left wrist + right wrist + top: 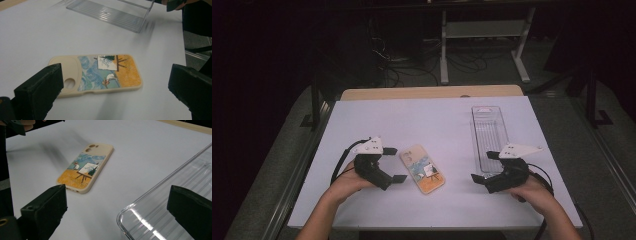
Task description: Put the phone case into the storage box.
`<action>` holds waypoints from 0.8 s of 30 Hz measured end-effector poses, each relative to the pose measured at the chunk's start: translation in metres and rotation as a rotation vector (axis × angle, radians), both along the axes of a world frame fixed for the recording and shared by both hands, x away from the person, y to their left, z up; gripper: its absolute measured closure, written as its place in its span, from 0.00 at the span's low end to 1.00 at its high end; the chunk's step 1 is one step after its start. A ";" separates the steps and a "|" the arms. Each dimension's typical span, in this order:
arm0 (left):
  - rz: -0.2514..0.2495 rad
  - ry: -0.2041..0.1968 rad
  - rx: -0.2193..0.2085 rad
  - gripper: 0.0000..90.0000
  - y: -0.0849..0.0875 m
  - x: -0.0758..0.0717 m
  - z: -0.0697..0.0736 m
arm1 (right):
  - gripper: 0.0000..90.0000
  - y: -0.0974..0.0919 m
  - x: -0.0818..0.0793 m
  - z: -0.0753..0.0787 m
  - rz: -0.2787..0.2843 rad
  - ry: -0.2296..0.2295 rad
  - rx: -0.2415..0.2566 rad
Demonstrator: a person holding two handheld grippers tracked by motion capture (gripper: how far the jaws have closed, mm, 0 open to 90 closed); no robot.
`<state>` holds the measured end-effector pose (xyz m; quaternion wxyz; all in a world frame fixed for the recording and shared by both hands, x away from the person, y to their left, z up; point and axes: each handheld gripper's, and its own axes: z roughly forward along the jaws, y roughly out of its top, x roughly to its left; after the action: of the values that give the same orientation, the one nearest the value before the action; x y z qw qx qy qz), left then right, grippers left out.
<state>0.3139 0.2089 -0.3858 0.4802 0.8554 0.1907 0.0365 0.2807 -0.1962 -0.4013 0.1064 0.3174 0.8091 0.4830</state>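
Both grippers are spread wide and hold nothing. The phone case [422, 169] lies flat on the worktop [412, 120], just ahead of the left gripper [396, 164] and between its jaws in that gripper's view. To pick it up well, I judge the left gripper should drop low and close across the case's short width (its edges are thin). The clear tray [490, 135] sits by the right gripper [484, 166], likely the destination.

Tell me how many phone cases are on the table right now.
1. The phone case lies flat on the white table, printed side up, between the left claw and the right claw, left of the clear tray.
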 end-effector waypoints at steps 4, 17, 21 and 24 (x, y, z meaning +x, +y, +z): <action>-0.009 -0.001 -0.004 0.00 -0.006 0.002 0.002 | 0.02 0.000 0.000 0.000 -0.001 0.001 0.004; -0.026 -0.006 -0.021 0.00 -0.027 0.011 0.006 | 0.02 0.001 -0.001 0.000 -0.004 0.008 -0.006; -0.028 -0.004 -0.022 0.00 -0.033 0.014 0.005 | 0.02 0.000 -0.001 0.000 -0.005 0.004 -0.005; -0.031 0.004 -0.020 0.00 -0.038 0.016 0.004 | 0.02 0.000 -0.001 0.000 -0.005 0.005 -0.004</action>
<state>0.3299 0.1708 -0.3819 0.4887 0.8535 0.1789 0.0257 0.2800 -0.1958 -0.4013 0.1063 0.3202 0.8096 0.4803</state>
